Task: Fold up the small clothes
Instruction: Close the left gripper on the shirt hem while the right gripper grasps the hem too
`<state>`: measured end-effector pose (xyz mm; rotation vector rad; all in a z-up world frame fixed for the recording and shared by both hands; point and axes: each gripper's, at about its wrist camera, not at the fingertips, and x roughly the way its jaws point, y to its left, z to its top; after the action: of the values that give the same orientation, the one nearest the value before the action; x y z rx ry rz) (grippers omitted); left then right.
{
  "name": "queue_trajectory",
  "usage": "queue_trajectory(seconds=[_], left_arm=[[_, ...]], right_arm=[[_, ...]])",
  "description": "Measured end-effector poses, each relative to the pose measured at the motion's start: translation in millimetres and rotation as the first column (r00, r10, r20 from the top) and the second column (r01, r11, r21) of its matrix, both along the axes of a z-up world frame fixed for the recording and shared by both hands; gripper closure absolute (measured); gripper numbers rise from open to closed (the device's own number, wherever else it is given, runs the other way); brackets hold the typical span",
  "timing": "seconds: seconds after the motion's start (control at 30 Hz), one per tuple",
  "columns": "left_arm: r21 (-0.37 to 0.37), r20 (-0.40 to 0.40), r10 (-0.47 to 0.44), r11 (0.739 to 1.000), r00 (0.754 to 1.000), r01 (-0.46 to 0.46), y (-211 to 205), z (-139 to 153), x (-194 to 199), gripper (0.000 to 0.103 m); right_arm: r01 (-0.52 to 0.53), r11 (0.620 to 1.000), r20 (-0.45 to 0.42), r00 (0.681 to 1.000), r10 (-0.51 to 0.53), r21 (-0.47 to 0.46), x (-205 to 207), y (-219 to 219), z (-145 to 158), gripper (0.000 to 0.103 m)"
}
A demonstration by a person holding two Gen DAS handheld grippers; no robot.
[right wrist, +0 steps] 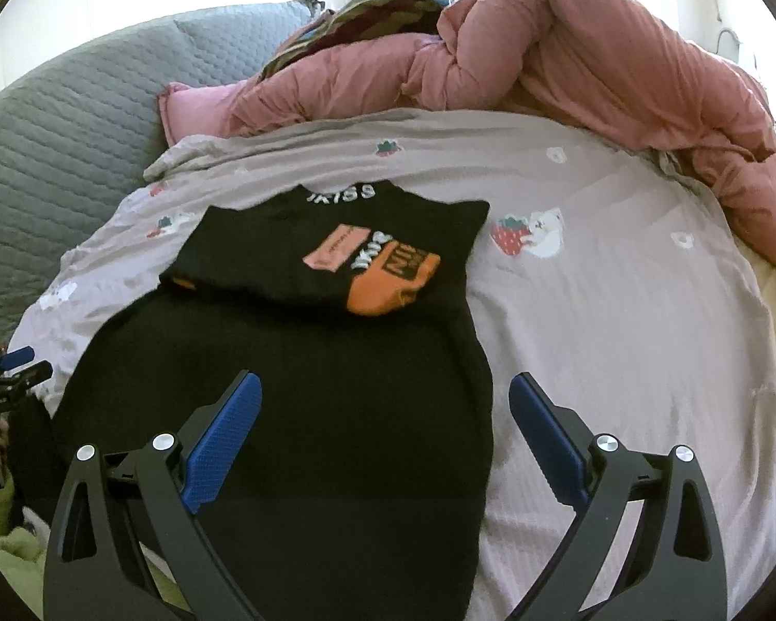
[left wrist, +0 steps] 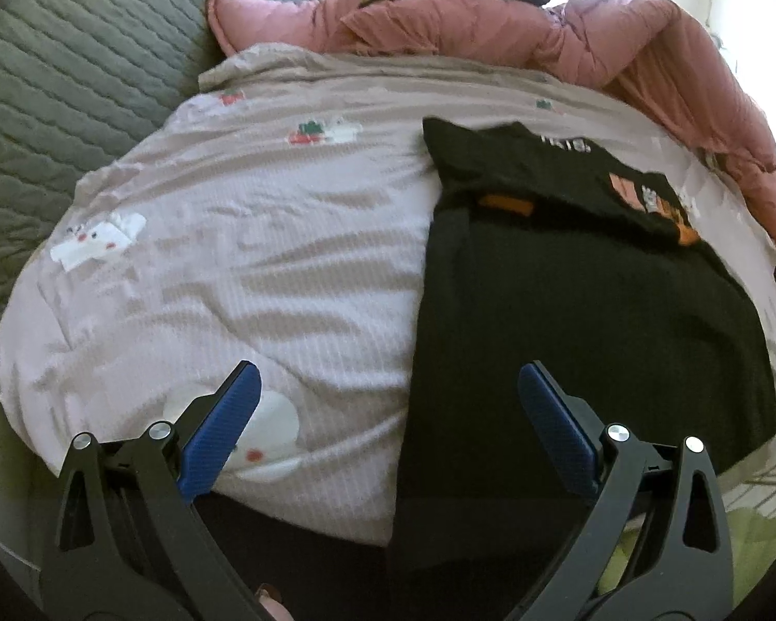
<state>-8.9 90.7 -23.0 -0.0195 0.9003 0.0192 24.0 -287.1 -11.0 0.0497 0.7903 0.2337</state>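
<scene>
Blue ribbed pads line the black jaws of the left gripper point(left wrist: 388, 383), which stand wide apart and hold nothing, hovering over the near edge of the bed. Between and beyond them lies a black knit garment point(left wrist: 584, 321), its ribbed fabric spread flat in a long rectangle with the top part folded back on itself, showing white lettering and orange and pink patches. The right gripper point(right wrist: 385, 388) is likewise spread open and empty, poised above the garment's lower half point(right wrist: 305, 414). The garment rests on a pale lilac bedspread point(right wrist: 621, 321), a finely striped, wrinkled cloth printed with strawberries and white animals. Behind it a puffy pink quilt point(right wrist: 569, 57) lies bunched in thick rolls, and a grey quilted cushion point(right wrist: 67, 119) with stitched diamond lines curves along the left.
</scene>
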Motion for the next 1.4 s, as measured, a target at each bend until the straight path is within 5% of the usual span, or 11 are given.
queue_trajectory(seconds=[0.37, 0.6, 0.8, 1.03, 1.13, 1.4], left_arm=[[-0.113, -0.071, -0.034, 0.993, 0.997, 0.026, 5, -23, -13, 0.013], [-0.161, -0.123, -0.084, 0.985, 0.989, 0.064, -3, -37, -10, 0.073], [-0.186, -0.141, -0.085, 0.981, 0.986, 0.058, -1, -44, -9, 0.077], [-0.195, -0.128, -0.097, 0.978, 0.987, 0.071, -4, -42, -10, 0.095], [-0.195, -0.127, -0.097, 0.978, 0.987, 0.071, -5, -42, -9, 0.095], [-0.198, -0.129, -0.091, 0.978, 0.987, 0.064, -4, -42, -9, 0.095]], right_arm=[[-0.021, 0.999, -0.067, 0.998, 0.018, -0.038, -17, -1, -14, 0.007], [-0.043, 0.998, -0.074, 0.996, 0.04, -0.042, -22, -1, -11, 0.007], [-0.068, 0.997, -0.108, 0.992, 0.063, -0.047, -34, -11, -15, 0.007], [-0.053, 0.999, -0.165, 0.985, 0.051, -0.008, -47, -28, -29, 0.009], [-0.068, 0.997, -0.189, 0.979, 0.074, 0.033, -50, -32, -34, 0.03], [-0.079, 0.995, -0.29, 0.952, 0.094, 0.063, -56, -37, -58, 0.06]])
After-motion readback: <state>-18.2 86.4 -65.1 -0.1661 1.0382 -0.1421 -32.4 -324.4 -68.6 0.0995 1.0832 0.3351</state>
